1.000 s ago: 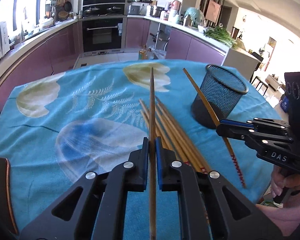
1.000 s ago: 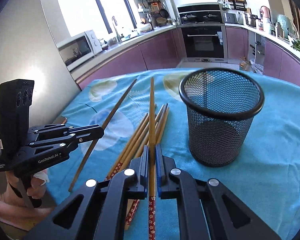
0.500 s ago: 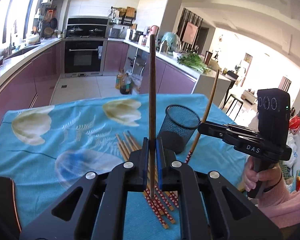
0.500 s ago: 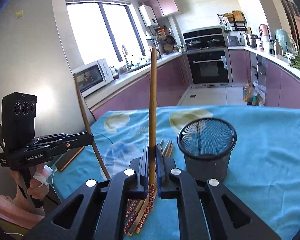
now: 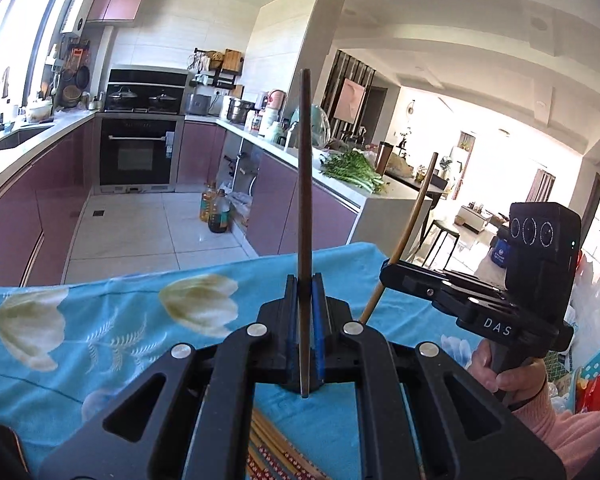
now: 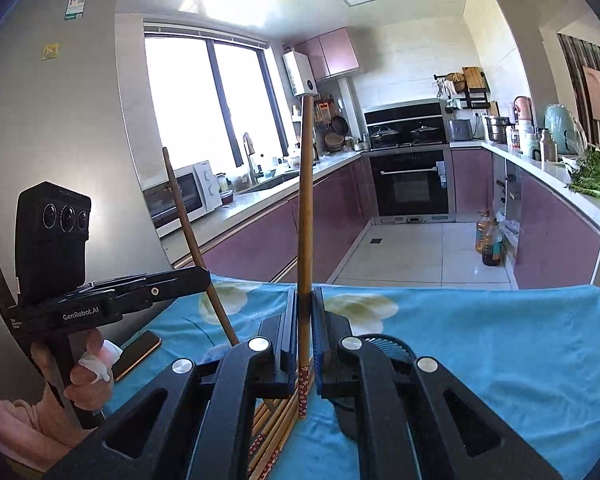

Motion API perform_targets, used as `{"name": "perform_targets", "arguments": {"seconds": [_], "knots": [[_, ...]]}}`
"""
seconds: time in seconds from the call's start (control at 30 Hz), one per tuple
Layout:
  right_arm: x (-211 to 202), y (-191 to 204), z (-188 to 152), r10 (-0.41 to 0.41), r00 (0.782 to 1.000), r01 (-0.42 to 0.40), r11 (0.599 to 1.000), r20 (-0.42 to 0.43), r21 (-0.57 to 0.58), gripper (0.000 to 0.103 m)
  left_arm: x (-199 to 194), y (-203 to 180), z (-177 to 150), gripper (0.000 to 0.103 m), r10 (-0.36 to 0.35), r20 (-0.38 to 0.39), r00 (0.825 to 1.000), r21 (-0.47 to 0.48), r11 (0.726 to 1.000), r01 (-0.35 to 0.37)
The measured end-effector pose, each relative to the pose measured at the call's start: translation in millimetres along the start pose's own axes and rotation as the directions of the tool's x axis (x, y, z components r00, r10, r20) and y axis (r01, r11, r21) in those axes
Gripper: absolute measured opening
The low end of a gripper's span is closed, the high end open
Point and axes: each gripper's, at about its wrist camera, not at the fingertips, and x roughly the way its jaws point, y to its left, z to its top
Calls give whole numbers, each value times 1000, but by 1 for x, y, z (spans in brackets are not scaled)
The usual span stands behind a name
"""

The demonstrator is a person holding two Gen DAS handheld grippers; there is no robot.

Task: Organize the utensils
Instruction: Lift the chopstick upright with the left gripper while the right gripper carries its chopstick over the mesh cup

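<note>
Two grippers up, one chopstick each: your left gripper (image 5: 305,280) pinches a dark chopstick (image 5: 304,184), your right gripper (image 6: 305,294) pinches a lighter chopstick (image 6: 306,208). Both stand upright above the blue tablecloth (image 6: 480,332). One mesh cup (image 6: 388,346) and a loose bundle of chopsticks (image 6: 274,432), too hidden to count, lie below.

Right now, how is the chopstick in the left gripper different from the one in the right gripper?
The left gripper's chopstick looks darker brown; the right gripper's chopstick is lighter, with a red patterned end. Both stand nearly upright, each clamped in shut jaws, left gripper and right gripper alike.
</note>
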Motion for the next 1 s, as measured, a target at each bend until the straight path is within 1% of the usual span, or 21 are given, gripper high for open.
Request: {"name": "perform_targets", "arguments": {"seconds": [0.13,0.2,0.27,0.4,0.5,0.67,0.83,1.0], "knots": [[-1,-9,10,-36,999,37,999,33,-7,6,15,-15,21,8,-21,41,999,26,999,20],[3,-14,14,-56,998,57,998,32,-16,6,24,-21,26,8,-26,45,999,35,999,24],[8,-17,12,-71,997,72,997,21,-23,6,35,-26,28,8,-13,39,999,40,999,11],[28,-24,4,-91,995,90,995,-36,-36,6,62,-27,18,8,7,-25,1000,41,999,-6],[42,-26,-5,-93,992,90,995,-85,-38,6,82,-24,3,8,19,-87,996,39,999,-16],[63,-31,-21,-96,976,90,995,-193,-40,6,103,-14,-21,8,26,-161,987,36,999,-21],[84,-34,-31,-100,953,94,995,-284,-35,6,122,-4,-35,8,36,-199,979,43,999,-28],[94,-36,-33,-109,948,107,994,-300,-23,6,130,3,-36,8,53,-209,976,36,998,-47]]}}
